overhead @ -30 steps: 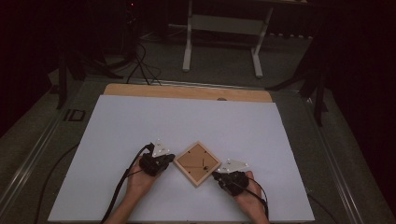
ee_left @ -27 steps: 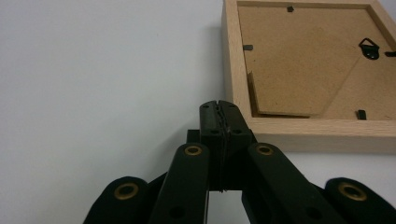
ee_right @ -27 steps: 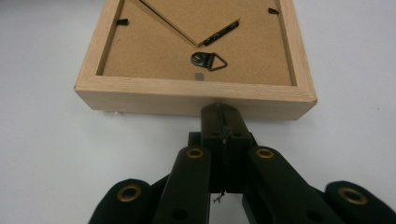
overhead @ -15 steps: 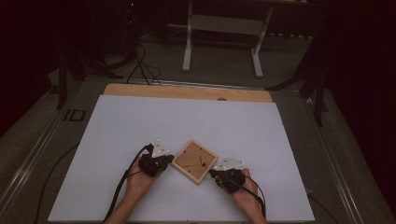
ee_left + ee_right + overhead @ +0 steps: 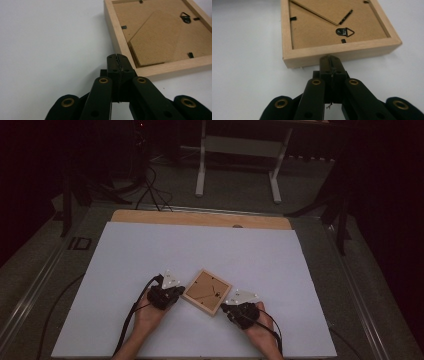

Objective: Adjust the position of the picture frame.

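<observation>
From the high view, a square, light wooden picture frame [image 5: 207, 291] lies face down on the white sheet covering the table [image 5: 200, 245], turned like a diamond near the person's edge. The left gripper [image 5: 176, 292] sits just beside the frame's left corner, the left hand [image 5: 150, 312] behind it. The right gripper [image 5: 229, 307] is at the frame's lower right edge, the right hand [image 5: 257, 325] behind it, cables trailing back towards the person.

In the left gripper view the two black jaws are pressed flat together, nothing between them. The clenched tip [image 5: 117, 61] meets the pale wooden rail of the frame [image 5: 120, 42] near a corner; whether it actually touches is hard to tell. Inside the rail lies the brown fibreboard backing [image 5: 155, 35], with a folding stand panel on it, small black retaining tabs and a black metal hanger loop [image 5: 185, 17] at the far side.

In the right gripper view it's the same story: jaws clamped shut on nothing, their tip [image 5: 330, 62] right up against the near outer side of the frame [image 5: 342, 51]. The hanger loop [image 5: 345, 32] sits just past the rail on the brown backing [image 5: 324, 27], and the frame rests flat on the white surface — held by neither gripper.
</observation>
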`<state>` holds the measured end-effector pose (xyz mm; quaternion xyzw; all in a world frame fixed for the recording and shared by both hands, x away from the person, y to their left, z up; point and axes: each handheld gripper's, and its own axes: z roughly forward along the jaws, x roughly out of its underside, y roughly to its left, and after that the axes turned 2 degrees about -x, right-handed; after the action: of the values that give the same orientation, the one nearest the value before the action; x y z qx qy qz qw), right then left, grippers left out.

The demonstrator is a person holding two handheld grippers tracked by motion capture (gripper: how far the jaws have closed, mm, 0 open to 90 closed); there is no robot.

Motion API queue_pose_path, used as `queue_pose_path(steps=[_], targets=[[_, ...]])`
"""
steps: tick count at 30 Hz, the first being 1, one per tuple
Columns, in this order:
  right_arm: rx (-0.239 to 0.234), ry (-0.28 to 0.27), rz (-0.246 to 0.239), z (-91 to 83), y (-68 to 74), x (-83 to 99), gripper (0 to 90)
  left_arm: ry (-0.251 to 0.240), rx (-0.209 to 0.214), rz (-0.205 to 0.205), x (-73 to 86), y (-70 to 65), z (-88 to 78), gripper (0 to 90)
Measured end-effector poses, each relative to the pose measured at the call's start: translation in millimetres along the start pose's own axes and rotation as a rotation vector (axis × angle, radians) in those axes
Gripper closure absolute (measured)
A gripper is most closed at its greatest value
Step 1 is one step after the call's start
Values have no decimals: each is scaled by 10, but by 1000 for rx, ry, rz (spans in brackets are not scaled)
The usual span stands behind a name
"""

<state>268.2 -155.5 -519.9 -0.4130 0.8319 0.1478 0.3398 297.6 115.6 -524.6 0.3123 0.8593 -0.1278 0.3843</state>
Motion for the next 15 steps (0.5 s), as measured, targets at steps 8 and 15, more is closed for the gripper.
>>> queue_pose_path(steps=[8, 15], targets=[[67, 5, 11, 91, -94, -91, 900, 3, -4, -8, 15, -6, -20, 897], [79, 3, 44, 179, -216, -175, 900, 6, -1, -19, 26, -8, -39, 897]])
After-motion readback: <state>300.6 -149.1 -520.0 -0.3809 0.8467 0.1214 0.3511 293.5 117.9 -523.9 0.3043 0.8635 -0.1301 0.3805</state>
